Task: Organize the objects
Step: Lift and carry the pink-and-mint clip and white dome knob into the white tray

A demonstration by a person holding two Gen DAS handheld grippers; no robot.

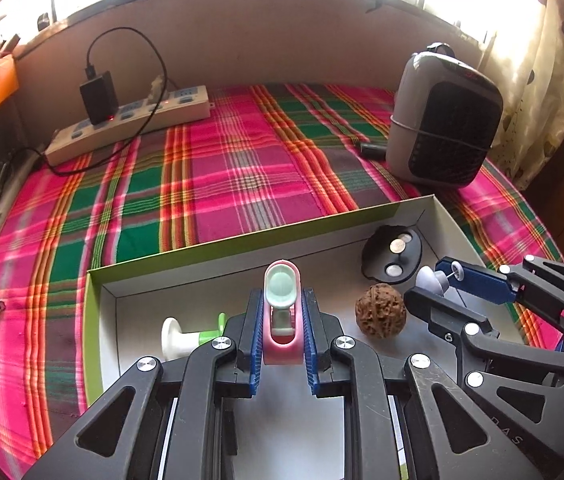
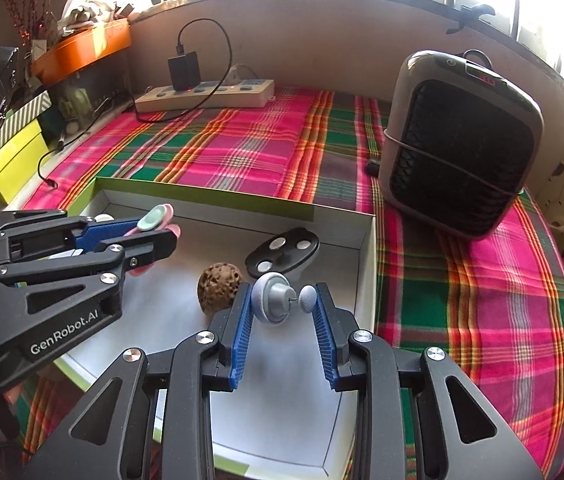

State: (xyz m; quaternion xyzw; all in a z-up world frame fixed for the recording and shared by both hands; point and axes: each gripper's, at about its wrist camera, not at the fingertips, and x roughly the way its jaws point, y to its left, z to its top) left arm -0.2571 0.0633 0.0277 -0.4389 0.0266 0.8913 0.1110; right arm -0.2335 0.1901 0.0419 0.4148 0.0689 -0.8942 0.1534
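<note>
Shallow white box (image 1: 437, 216), lying under both grippers, is already holding a black disc (image 1: 391, 254), a walnut (image 1: 380, 311) and a white-green peg (image 1: 186, 338). Left gripper (image 1: 282, 344) is clamping a pink clip (image 1: 282, 320); right gripper (image 2: 283, 312) is pinching a grey knobbed piece (image 2: 278, 298) (both hovering over the floor). Step in hand is probably depositing: next comes lowering onto bare floor ahead of the fingers, then parting the jaws.

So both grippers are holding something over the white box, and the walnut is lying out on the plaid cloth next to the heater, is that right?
Not quite. The walnut lies inside the white box, not on the plaid cloth; the left wrist view shows it beside the black holder. Both the left gripper and right gripper do hold something.
</note>
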